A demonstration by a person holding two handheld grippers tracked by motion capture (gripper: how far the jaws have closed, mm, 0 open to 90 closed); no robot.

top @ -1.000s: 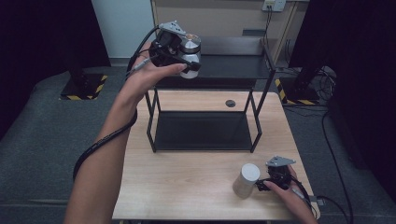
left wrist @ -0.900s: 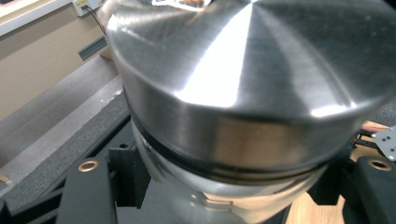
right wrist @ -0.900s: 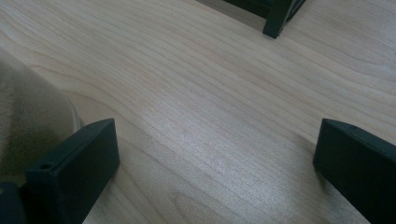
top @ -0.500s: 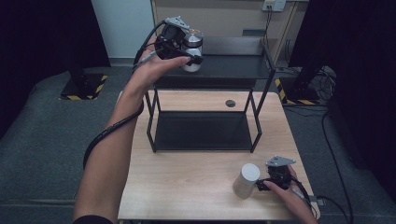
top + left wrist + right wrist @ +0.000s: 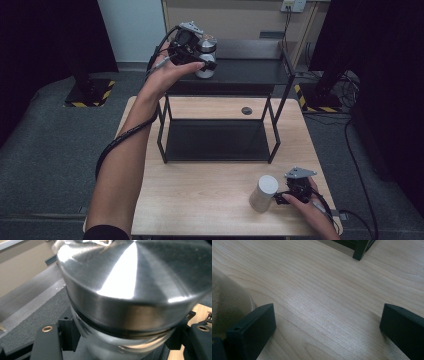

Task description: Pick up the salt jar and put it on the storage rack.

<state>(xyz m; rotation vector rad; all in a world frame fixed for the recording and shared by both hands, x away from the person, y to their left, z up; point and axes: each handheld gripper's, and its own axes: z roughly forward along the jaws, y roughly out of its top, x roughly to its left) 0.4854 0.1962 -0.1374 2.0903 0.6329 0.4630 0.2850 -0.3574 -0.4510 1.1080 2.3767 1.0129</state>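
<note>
Our left tongs (image 5: 202, 59) are clenched on the steel canister (image 5: 205, 57), jaws pressing either side of its body below the shiny lid, and we hold it at the top shelf of the black rack (image 5: 260, 70). Our right tongs (image 5: 281, 198) rest released on the desk (image 5: 200, 200), jaws wide apart over bare wood, just beside the pale cylinder (image 5: 264, 193).

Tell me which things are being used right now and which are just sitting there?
Being used:
- shiny round steel canister, clamped in the left tool
- black metal two-level shelf, the canister at its top level

Just sitting there:
- white cylinder beside the open right tool
- small dark disc on the wooden table
</note>
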